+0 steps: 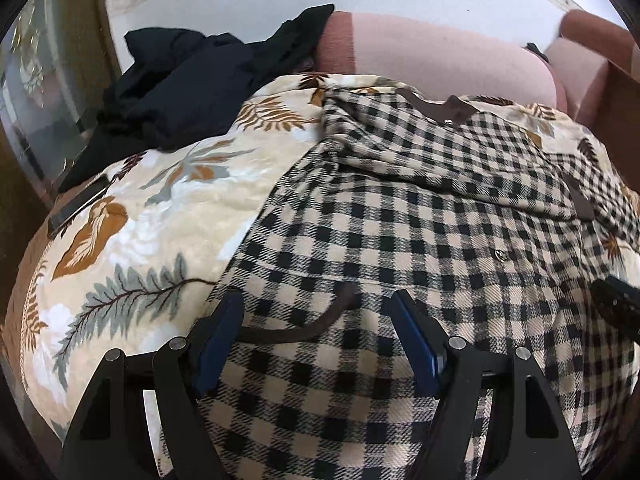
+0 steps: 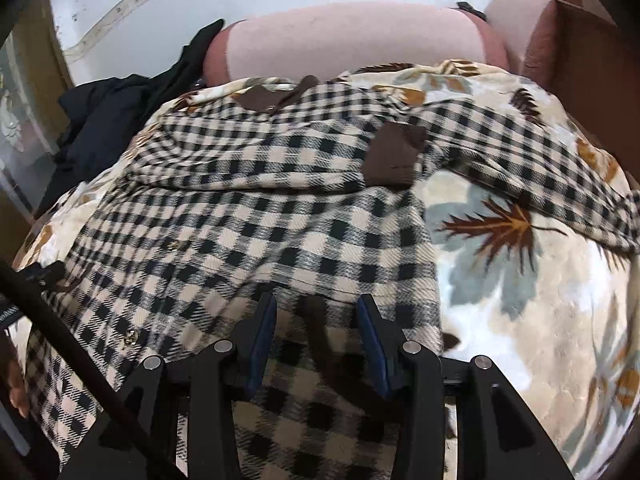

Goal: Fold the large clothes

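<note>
Across the leaf-print blanket (image 1: 132, 216) lies the checked shirt (image 1: 400, 216), beige and black, spread wide with its brown collar (image 2: 276, 98) up near the pink cushion (image 2: 348, 44) at the back. Over on the left side, the left gripper (image 1: 318, 312) hangs above the shirt's lower edge, jaws standing well apart, blue pads (image 1: 218, 344) clear of the cloth and nothing pinched between them. A dark brown trim line (image 1: 320, 320) curves across the fabric right under that gap.

Now the right side: the right gripper (image 2: 316, 312) sits over the shirt's near right part, its jaws parted too, narrower than the left's, with checked cloth showing in the gap but no pad visibly pressing on it. A brown chest pocket (image 2: 394, 156) shows just beyond, and one sleeve (image 2: 540, 172) trails off to the right over the blanket. Small metal snaps (image 2: 174, 245) dot the front placket on the left of that view.

Beyond the shirt, a heap of black clothing (image 1: 180, 96) rests on the blanket's far left, touching the cushion. From the right wrist view, part of the left tool and a hand (image 2: 16, 384) show at the left edge.
</note>
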A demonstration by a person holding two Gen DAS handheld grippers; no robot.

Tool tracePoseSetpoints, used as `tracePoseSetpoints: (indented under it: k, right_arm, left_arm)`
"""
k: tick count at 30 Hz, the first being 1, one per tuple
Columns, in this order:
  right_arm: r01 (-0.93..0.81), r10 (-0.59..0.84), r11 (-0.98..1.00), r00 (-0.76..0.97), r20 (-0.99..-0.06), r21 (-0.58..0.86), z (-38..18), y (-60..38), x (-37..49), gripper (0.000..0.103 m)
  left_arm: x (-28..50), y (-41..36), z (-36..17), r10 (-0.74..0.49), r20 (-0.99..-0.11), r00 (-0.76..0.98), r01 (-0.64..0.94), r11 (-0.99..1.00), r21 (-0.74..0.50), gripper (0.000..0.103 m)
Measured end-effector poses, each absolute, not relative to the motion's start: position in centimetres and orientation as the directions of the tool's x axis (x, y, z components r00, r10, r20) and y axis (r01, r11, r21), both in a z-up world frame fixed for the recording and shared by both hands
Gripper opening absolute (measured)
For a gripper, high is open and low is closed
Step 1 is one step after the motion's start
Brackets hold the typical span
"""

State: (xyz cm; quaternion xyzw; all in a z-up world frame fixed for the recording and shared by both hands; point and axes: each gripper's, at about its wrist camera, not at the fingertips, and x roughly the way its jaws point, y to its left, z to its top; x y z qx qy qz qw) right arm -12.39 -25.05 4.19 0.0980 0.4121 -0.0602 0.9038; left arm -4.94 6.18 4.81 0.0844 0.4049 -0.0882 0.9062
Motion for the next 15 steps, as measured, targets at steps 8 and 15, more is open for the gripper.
tracePoseSetpoints:
  k: [8,15]
  right_arm:
    - [0.202,-0.027,0.97,0.651,-0.758,0.139,3.71,-25.26,-12.38,0.046]
    - [0.2,-0.032,0.971,0.647,-0.762,0.129,3.29,-25.16,-12.09,0.049]
  left_arm:
    - [-4.78,5.67,4.08,-0.075,-0.762,0.643,0.239,0.965,0.106,0.074]
    - [-4.47,5.92,3.81,-0.071,-0.77,0.634,0.232,0.967,0.102,0.074]
